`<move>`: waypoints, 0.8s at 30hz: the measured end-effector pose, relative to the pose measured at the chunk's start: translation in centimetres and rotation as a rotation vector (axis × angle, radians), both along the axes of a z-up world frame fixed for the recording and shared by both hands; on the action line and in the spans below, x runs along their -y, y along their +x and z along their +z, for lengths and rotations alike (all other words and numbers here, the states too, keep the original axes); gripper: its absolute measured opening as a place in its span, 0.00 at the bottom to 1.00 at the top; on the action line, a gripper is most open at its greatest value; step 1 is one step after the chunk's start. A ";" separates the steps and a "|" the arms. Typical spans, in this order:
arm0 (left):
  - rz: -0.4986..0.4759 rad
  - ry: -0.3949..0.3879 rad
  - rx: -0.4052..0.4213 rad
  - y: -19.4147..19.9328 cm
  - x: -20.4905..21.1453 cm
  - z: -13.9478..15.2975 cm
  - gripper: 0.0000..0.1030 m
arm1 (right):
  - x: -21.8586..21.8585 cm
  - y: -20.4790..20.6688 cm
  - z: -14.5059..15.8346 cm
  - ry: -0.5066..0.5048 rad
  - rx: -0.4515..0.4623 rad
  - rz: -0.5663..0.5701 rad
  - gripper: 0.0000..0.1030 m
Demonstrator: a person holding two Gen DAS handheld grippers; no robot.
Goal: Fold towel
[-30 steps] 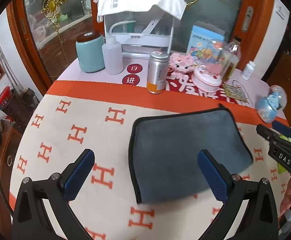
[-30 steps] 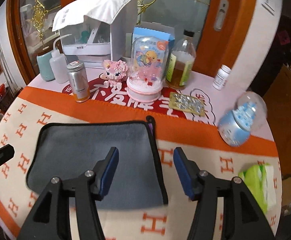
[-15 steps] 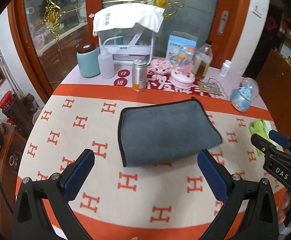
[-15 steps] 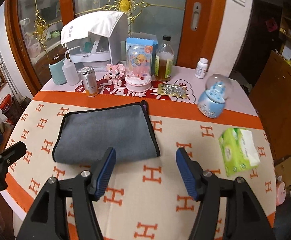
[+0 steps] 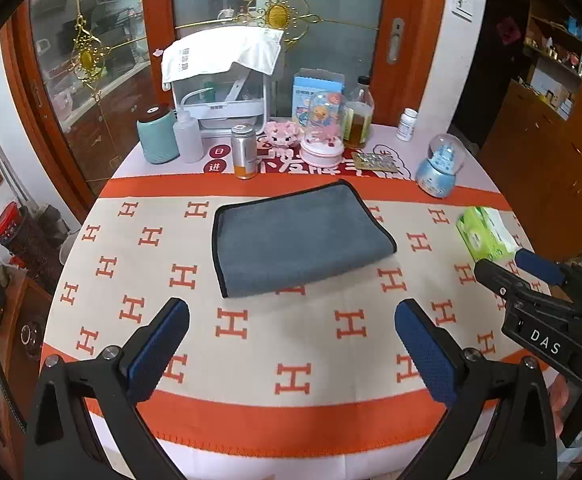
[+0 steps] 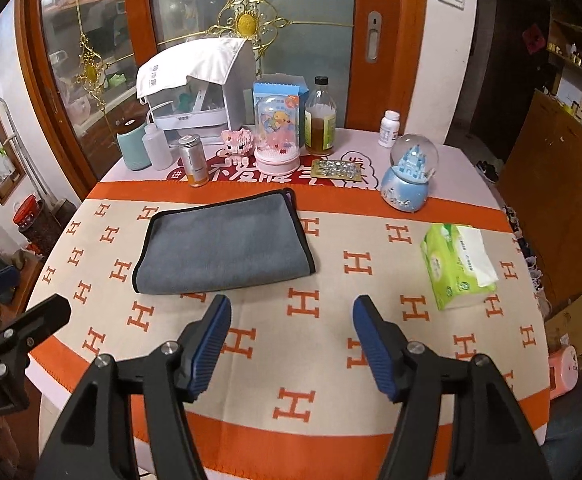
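A grey towel [image 5: 297, 240] with black edging lies folded flat on the orange-and-cream tablecloth [image 5: 291, 336]; it also shows in the right wrist view [image 6: 223, 246]. My left gripper [image 5: 291, 320] is open and empty, held back from the towel's near edge. My right gripper [image 6: 289, 320] is open and empty, near and to the right of the towel. The right gripper also shows at the right of the left wrist view [image 5: 531, 276]. The left gripper shows at the left edge of the right wrist view [image 6: 15, 300].
A green tissue pack [image 6: 457, 264] lies right of the towel. Along the back stand a can [image 6: 193, 160], snow globe [image 6: 411, 174], bottle [image 6: 321, 120], pink dome toy [image 6: 278, 132], teal canister [image 6: 133, 146] and a white covered box [image 6: 199, 84].
Both grippers have pulled back and up from the towel toward the table's near edge. The towel lies as it was, folded, with nothing holding it.
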State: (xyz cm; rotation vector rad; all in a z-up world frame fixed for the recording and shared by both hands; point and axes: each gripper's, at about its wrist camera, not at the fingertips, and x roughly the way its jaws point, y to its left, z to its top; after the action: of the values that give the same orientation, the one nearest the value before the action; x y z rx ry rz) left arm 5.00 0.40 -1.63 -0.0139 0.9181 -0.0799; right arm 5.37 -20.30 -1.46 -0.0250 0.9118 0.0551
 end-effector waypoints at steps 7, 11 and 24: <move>-0.009 0.007 -0.002 -2.6 0.9 0.4 0.99 | 0.6 -2.8 0.7 0.026 0.004 -0.007 0.63; -0.013 0.010 0.006 -3.9 1.4 0.6 0.99 | 1.0 -4.3 1.1 0.032 0.014 -0.018 0.63; -0.011 0.017 0.014 -5.9 2.8 0.7 0.99 | 1.1 -7.3 1.7 0.029 0.038 -0.039 0.64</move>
State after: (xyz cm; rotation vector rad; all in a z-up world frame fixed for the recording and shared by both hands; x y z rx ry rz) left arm -0.88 -2.42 -0.89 0.0076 0.9053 -0.0821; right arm -1.96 -21.44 0.19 0.0185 0.8729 0.0318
